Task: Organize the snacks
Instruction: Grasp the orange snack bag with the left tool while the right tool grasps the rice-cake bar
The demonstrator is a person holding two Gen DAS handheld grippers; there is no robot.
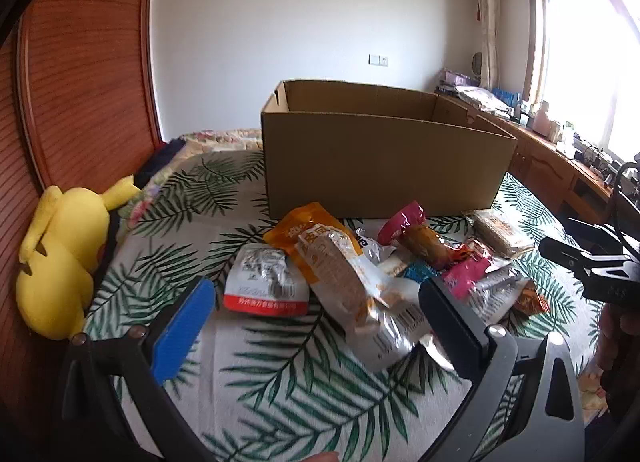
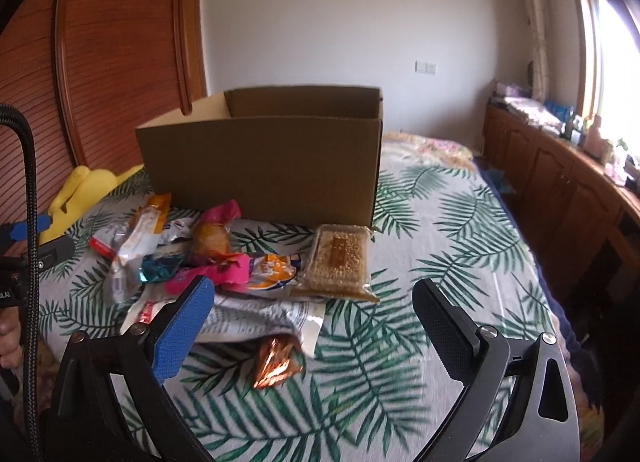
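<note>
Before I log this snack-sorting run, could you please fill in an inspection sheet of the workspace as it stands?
Surface: bed with a palm-leaf sheet, flat, partly bare.
Job's things: snack packets lie in a loose, overlapping pile in front of an open cardboard box; the box's floor is hidden. A clear tray of brown bars lies at the pile's right edge; a copper foil packet lies nearest the right gripper.
Clutter: yellow plush toy by the wooden headboard.
Grippers: left gripper open, over the pile; right gripper open, holding nothing.
Cables: black braided cable at the left edge of the right wrist view.
Surroundings: white wall, bright window, wooden cabinets with small items on top.
</note>
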